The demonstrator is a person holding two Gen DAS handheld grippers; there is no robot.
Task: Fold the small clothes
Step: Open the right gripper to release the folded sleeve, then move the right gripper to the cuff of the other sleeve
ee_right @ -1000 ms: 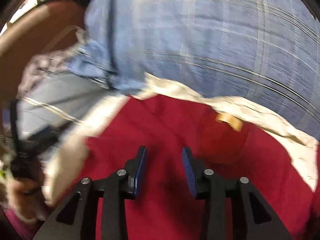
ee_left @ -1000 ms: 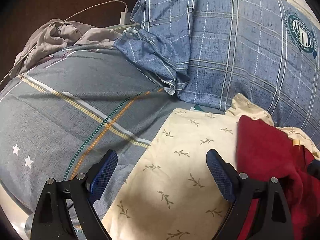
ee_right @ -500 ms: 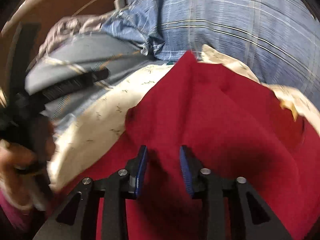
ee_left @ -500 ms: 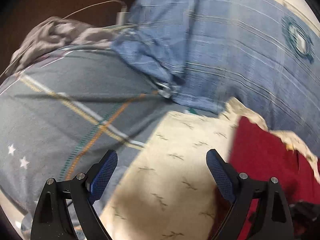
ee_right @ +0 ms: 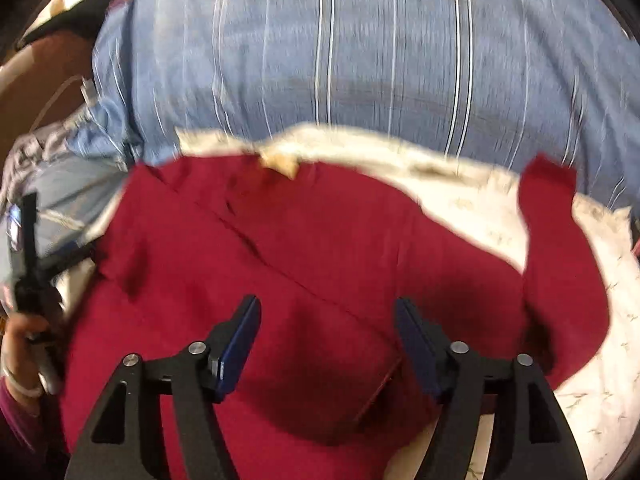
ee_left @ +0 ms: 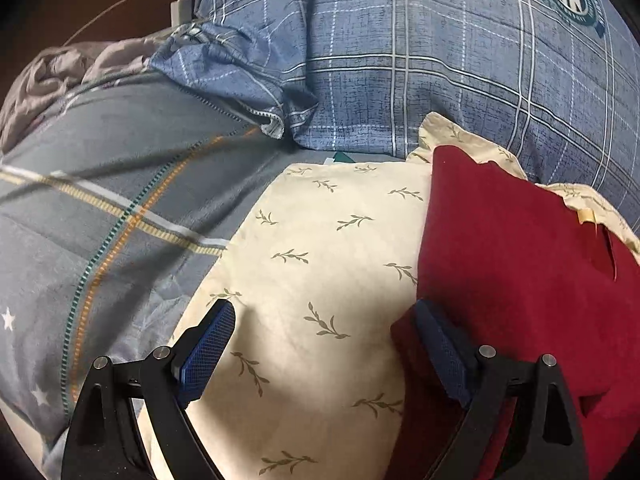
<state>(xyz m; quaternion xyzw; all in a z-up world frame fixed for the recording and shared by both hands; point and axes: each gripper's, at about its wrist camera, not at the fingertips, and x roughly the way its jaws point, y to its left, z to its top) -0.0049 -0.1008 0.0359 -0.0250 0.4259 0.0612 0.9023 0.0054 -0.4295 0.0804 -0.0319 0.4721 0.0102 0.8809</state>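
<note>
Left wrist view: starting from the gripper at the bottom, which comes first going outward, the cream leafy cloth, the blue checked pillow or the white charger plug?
From the left gripper:
1. Cream leafy cloth, directly between and beyond the fingers.
2. Blue checked pillow, behind the cloth, upper right.
3. White charger plug, far upper left, at the bed's edge.

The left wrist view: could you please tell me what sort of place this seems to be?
Most likely a bedroom, with the work done on a bed. A blue plaid pillow lies at the head, a grey striped quilt covers the surface, and a charger with its cable sits beside it.
</note>
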